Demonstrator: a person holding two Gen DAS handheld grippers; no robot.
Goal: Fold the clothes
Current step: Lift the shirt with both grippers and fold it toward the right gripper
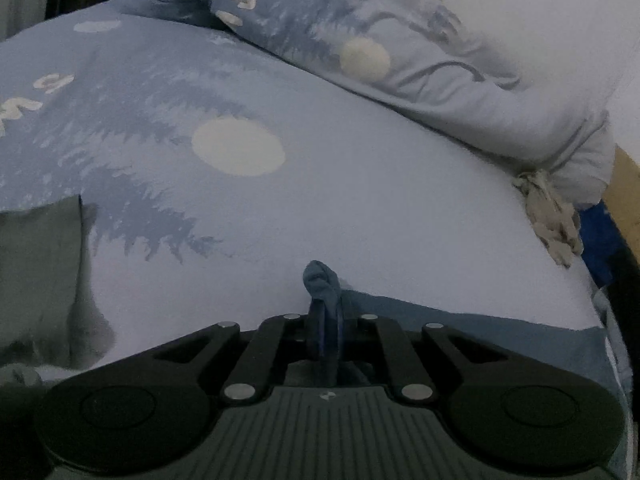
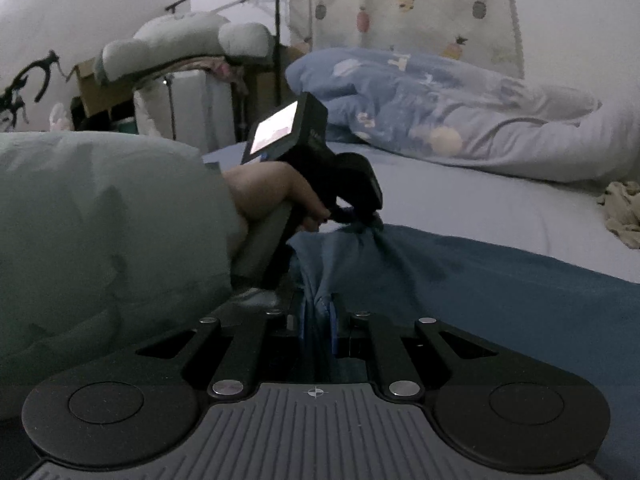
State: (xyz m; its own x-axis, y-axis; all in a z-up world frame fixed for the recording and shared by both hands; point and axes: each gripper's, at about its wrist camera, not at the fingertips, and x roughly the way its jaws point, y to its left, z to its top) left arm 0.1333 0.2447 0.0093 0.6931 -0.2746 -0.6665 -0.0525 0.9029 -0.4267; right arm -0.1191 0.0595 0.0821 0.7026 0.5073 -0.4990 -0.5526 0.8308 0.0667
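**Blue garment pinched at two points above the bed**

Nearest the left wrist camera, the left tool [image 1: 323, 332] is seen clenched on a bunched fold of the blue garment [image 1: 320, 280], a small knot of cloth standing up just past its fingertips. Beyond it the pale blue bedsheet [image 1: 360, 220] is spread, printed with dark tree shapes and a cream disc. A rumpled duvet [image 1: 380, 60] in the same print is heaped across the far right of the bed. A crumpled beige cloth [image 1: 548, 216] is lying at the right edge of the sheet, just beside the duvet's near corner.

In the right wrist view, the right tool [image 2: 320, 328] is likewise clenched on a pleat of the blue garment [image 2: 480, 280], which is stretched from its fingertips over the near right part of the bed. Farther on, the left tool [image 2: 360, 216] is seen from the side, held by a hand [image 2: 276, 192] that emerges from a pale green sleeve [image 2: 100, 220]; the garment's edge is gathered at its tip and lifted off the sheet. The garment is thus held at two points, near and farther left, with the cloth drawn taut between them. A small lit screen is shown on the back of the left tool. A patterned curtain [image 2: 400, 4] is hung behind the bed, and a clothes rack [image 2: 276, 32] is standing at the far left
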